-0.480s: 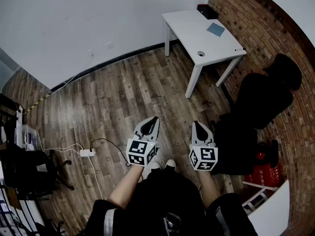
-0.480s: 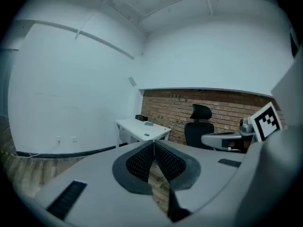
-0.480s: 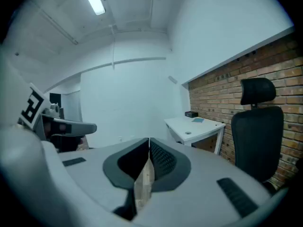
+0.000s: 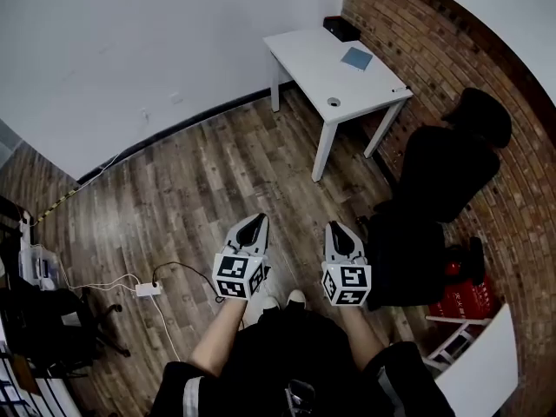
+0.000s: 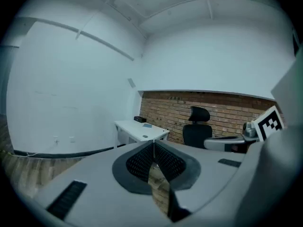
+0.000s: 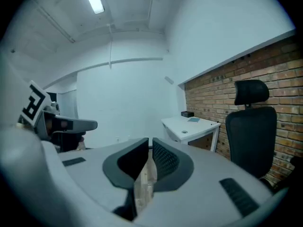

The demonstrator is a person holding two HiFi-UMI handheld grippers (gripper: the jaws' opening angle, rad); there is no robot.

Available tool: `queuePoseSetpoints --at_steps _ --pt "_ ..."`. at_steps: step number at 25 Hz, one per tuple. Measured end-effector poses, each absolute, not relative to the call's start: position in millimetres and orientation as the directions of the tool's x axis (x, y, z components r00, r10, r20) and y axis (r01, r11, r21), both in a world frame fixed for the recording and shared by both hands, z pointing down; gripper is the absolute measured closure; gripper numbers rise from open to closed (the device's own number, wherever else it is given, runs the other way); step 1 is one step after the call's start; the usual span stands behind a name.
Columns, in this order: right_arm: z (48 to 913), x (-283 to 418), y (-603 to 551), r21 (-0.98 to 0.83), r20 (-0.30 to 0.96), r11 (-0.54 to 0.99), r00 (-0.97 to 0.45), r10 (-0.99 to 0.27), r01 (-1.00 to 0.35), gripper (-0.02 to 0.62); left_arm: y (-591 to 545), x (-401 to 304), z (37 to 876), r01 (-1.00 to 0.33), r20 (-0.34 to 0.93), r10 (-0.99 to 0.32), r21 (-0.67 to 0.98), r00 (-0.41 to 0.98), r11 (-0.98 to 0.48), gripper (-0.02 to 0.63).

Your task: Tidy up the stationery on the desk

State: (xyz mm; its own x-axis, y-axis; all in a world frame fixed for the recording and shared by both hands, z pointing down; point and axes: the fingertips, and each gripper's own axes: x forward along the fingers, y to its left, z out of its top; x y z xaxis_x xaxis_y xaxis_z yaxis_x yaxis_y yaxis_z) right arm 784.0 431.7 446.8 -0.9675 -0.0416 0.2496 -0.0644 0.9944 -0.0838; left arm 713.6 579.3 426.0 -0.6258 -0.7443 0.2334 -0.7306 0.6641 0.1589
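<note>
So the person is just standing on the wood floor (image 4: 200, 189) with both forearms held out in front at about waist level, tongs pointing forward toward the white desk (image 4: 313, 63) in the corner by the brick wall (image 4: 417, 33). The left gripper (image 4: 257, 222) and right gripper (image 4: 337, 228) sit side by side, near each other, marker cubes facing up at the head camera. In their own views both are basically closed: the left one's jaws meet at the tips with nothing in them, and the right one's are down to a hairline slit, also empty. Neither touches anything. The stationery is all over on the desk, well apart from the tongs: a blue notepad (image 4: 356, 57) in the middle, a black box (image 4: 341, 29) at the far end against the wall, a small round thing (image 4: 334, 102) near the front edge, and what looks like a pen (image 4: 399, 89) by the corner. A black office chair (image 4: 452, 163) stands to the right, beside the desk.
</note>
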Motion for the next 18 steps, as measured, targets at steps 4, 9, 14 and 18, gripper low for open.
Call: queuePoseSetpoints --at_steps 4,9,14,18 --pt "444.9 786.3 426.9 -0.086 0.248 0.994 -0.968 -0.048 -0.072 0.571 572.4 717.1 424.5 -0.739 0.231 -0.752 0.156 -0.618 0.655 0.583" --pt "442.9 787.1 418.7 -0.100 0.244 0.992 -0.969 -0.050 -0.077 0.571 563.7 718.7 423.1 -0.743 0.232 -0.754 0.152 -0.615 0.652 0.583" --pt "438.7 788.4 405.7 -0.106 0.220 0.991 -0.974 -0.062 -0.087 0.571 552.0 719.5 422.3 -0.740 0.236 -0.750 0.146 -0.618 0.656 0.583" --pt "439.7 789.6 398.0 -0.112 0.225 0.992 -0.974 -0.038 -0.064 0.571 539.6 721.0 423.0 -0.737 0.245 -0.744 0.139 -0.622 0.662 0.583"
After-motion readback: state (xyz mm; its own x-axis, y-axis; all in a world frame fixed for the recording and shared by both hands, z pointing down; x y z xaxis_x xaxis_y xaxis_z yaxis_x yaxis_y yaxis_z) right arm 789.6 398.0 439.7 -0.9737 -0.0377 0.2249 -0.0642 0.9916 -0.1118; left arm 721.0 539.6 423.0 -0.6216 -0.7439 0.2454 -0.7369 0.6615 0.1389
